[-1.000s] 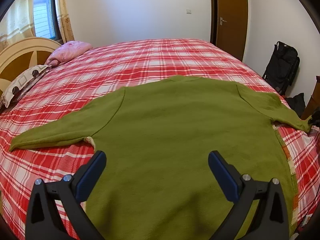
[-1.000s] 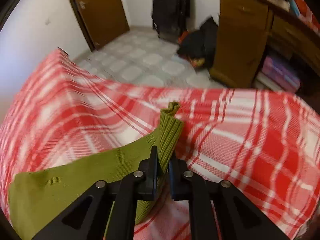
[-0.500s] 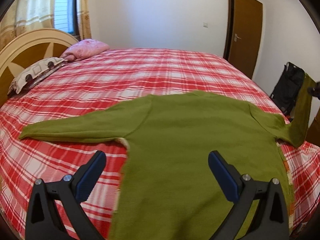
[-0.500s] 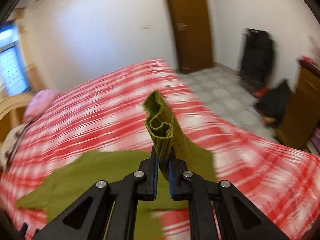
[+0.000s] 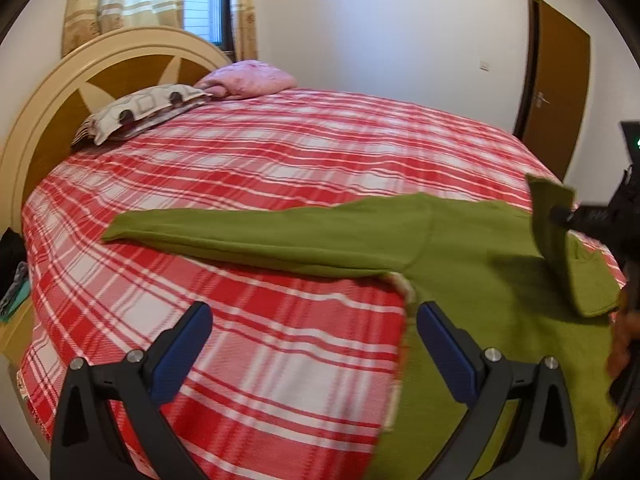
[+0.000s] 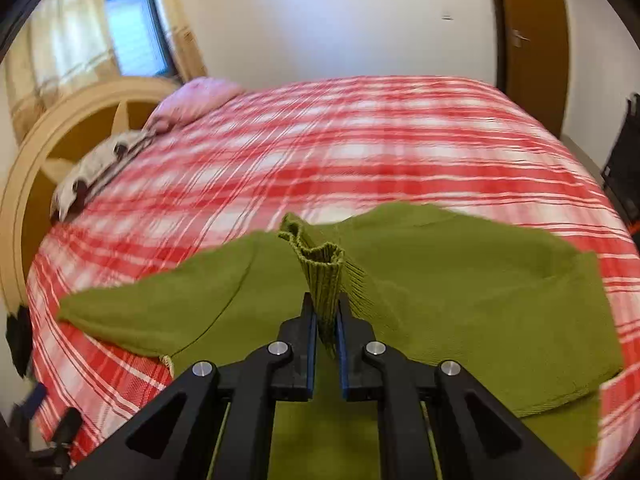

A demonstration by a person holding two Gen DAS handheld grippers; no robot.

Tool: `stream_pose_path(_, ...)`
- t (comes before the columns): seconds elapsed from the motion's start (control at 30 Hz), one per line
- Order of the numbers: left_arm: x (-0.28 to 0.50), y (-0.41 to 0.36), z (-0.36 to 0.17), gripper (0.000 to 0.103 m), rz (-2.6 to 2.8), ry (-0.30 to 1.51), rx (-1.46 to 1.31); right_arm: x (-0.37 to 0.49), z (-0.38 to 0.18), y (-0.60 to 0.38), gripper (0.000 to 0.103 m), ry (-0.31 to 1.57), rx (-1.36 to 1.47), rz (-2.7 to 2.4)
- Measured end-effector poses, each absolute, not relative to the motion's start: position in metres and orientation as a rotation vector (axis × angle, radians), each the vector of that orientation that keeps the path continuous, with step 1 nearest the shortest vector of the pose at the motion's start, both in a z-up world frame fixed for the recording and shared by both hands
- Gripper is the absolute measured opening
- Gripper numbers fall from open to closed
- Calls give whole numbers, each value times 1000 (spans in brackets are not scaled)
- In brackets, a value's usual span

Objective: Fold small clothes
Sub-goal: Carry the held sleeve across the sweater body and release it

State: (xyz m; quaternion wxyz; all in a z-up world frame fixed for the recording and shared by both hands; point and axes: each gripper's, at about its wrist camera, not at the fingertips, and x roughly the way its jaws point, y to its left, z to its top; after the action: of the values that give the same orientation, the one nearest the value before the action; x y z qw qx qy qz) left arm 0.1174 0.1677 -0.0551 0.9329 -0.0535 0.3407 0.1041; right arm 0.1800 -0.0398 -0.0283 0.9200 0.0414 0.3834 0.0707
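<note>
So the green sweater [image 5: 480, 264] is lying flat on the bed [image 5: 260, 184], over toward the foot-end corner on the door [image 5: 560, 92] side, with one sleeve [image 5: 256, 236] stretched straight out across the red plaid bedspread toward the headboard [image 5: 52, 120] end. The right gripper [image 6: 325, 322] has its jaws pinched nearly closed on the ribbed cuff [image 6: 322, 268] of the other sleeve, holding it up off the bed above the sweater's body, so that sleeve doubles back over the chest. The cuff bunches up and pokes out past the jaw tips. The left gripper [image 5: 314, 344] hangs over the near edge of the bed with its jaws spread wide, gripping nothing; one jaw is above bare bedspread, the other above the sweater's side edge. Two pillows [image 5: 168, 108] sit by the headboard.
</note>
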Motion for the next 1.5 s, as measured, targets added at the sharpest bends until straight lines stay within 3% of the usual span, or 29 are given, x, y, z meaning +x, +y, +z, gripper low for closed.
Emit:
stream_pose_path(0.5,127,194,-74,103,238,740,-140,208,-94,20,8,849,7,181)
stream_pose_path(0.63,127,194,-74,103,239,741,-139,212,-99,25,13,859,51,215)
stream_pose_path(0.7,128,195,-75,103,244,741,-138,212,-98,27,37,884,118,288)
stream_pose_path(0.73,128,196,-75,103,247,742,-137,211,-96,26,57,892,167,340)
stream_pose_path(0.77,128,197,-75,103,250,741,-137,210,-94,26,63,907,238,412)
stream_pose_path(0.87,128,201,-73,103,262,736,-138,202,-85,28,63,958,334,563)
stream_pose_path(1.0,125,213,-70,103,285,722,-149,186,-58,-10,62,807,385,471)
stream_pose_path(1.07,125,218,-70,103,307,718,-147,192,-57,-32,38,798,385,337)
stream_pose_path(1.13,125,227,-71,103,333,721,-152,201,-66,-39,30,842,363,275)
stream_pose_path(1.3,123,260,-75,103,429,726,-220,210,-100,5,30,936,258,327)
stream_pose_path(1.5,120,303,-77,103,570,728,-261,196,-94,38,32,876,78,339)
